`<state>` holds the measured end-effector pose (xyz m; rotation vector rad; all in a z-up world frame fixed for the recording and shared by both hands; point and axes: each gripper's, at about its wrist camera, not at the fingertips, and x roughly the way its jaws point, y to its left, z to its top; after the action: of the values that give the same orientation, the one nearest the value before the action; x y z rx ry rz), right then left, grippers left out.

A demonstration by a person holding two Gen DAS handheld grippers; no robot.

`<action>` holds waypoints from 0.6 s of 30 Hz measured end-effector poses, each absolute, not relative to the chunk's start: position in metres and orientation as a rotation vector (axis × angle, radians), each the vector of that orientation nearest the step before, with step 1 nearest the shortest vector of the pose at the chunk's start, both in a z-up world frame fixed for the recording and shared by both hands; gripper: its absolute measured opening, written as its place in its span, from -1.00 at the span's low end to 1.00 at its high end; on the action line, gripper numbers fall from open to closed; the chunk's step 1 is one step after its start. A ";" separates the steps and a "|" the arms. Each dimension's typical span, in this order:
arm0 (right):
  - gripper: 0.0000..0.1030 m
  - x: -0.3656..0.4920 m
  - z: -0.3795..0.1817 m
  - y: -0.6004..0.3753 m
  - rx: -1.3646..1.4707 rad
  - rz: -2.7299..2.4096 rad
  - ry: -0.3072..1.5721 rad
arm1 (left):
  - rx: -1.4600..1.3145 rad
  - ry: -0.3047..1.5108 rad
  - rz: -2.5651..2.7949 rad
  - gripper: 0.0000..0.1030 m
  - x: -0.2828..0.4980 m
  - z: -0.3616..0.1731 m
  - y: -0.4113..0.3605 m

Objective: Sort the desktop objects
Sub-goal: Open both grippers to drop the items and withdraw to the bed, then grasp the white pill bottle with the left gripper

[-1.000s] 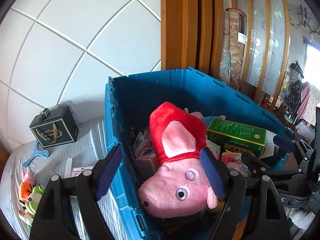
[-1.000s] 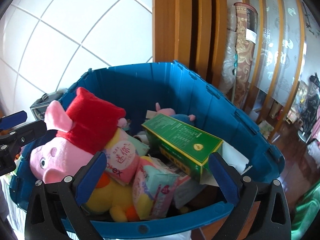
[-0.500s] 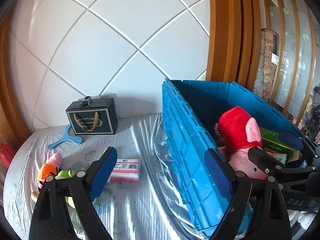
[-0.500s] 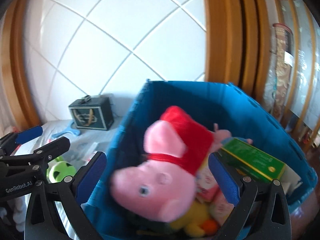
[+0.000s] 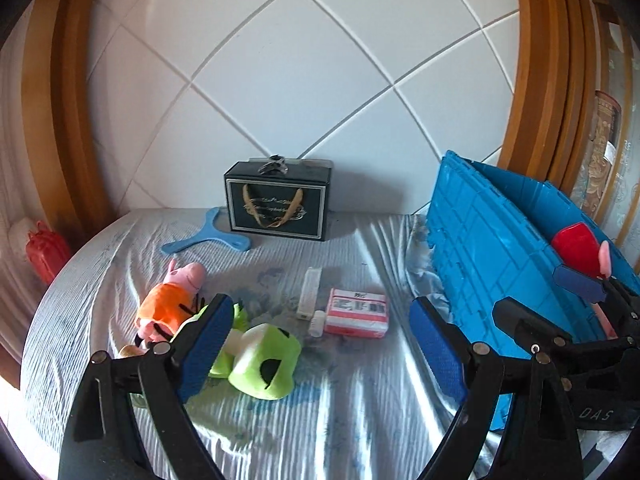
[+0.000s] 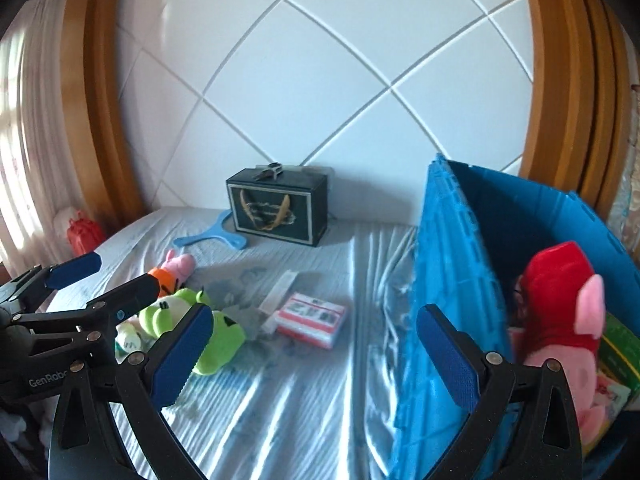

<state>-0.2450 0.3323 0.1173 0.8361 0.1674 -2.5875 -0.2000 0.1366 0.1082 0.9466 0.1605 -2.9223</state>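
A green plush frog [image 5: 262, 364] lies on the cloth-covered table [image 5: 360, 420], touching an orange-dressed pink plush pig [image 5: 170, 304], with a pink tissue packet [image 5: 356, 313] nearby. The left tool [image 5: 320, 344] hangs above them, jaws spread wide, holding nothing; the right tool [image 6: 316, 352] likewise gapes empty beside the blue plastic crate [image 6: 444, 280].

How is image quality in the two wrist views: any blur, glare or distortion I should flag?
Left wrist view: sharp, with strong fisheye bending of the wall tiles and dark corners; sun streaks glare on the grey cloth. Right wrist view: softer, slight motion smear on the blue crate wall and pink packet; the curtain at left is washed out.
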 end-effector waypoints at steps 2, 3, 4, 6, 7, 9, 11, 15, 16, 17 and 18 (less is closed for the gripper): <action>1.00 -0.249 0.107 0.310 0.863 -2.546 0.180 | 0.973 0.168 -2.883 0.74 -0.198 0.098 0.115; 1.00 -0.247 0.101 0.299 0.872 -2.529 0.182 | 0.990 0.174 -2.859 0.74 -0.198 0.092 0.105; 1.00 -0.247 0.096 0.289 0.885 -2.513 0.184 | 1.006 0.182 -2.837 0.74 -0.198 0.086 0.094; 1.00 -0.250 0.084 0.269 0.920 -2.482 0.184 | 1.039 0.200 -2.787 0.75 -0.198 0.073 0.072; 1.00 -0.251 0.078 0.260 0.938 -2.468 0.183 | 1.055 0.207 -2.760 0.74 -0.197 0.066 0.061; 1.00 -0.256 0.064 0.243 0.977 -2.445 0.178 | 1.093 0.230 -2.699 0.74 -0.196 0.049 0.037; 1.00 -0.263 0.052 0.232 1.016 -2.425 0.174 | 1.135 0.257 -2.633 0.75 -0.197 0.030 0.012; 1.00 -0.278 0.025 0.217 1.105 -2.398 0.185 | 1.208 0.317 -2.510 0.75 -0.189 -0.010 -0.035; 1.00 -0.281 0.019 0.216 1.125 -2.393 0.187 | 1.224 0.334 -2.483 0.75 -0.187 -0.020 -0.045; 1.00 -0.285 0.011 0.215 1.152 -2.387 0.187 | 1.241 0.352 -2.451 0.75 -0.185 -0.029 -0.055; 1.00 -0.290 0.004 0.215 1.181 -2.381 0.184 | 1.258 0.375 -2.415 0.75 -0.183 -0.039 -0.066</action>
<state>-0.2895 0.2154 0.0038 1.1809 0.1843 -2.3808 -0.1829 -0.0657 -0.0389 1.2583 0.3754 -2.4147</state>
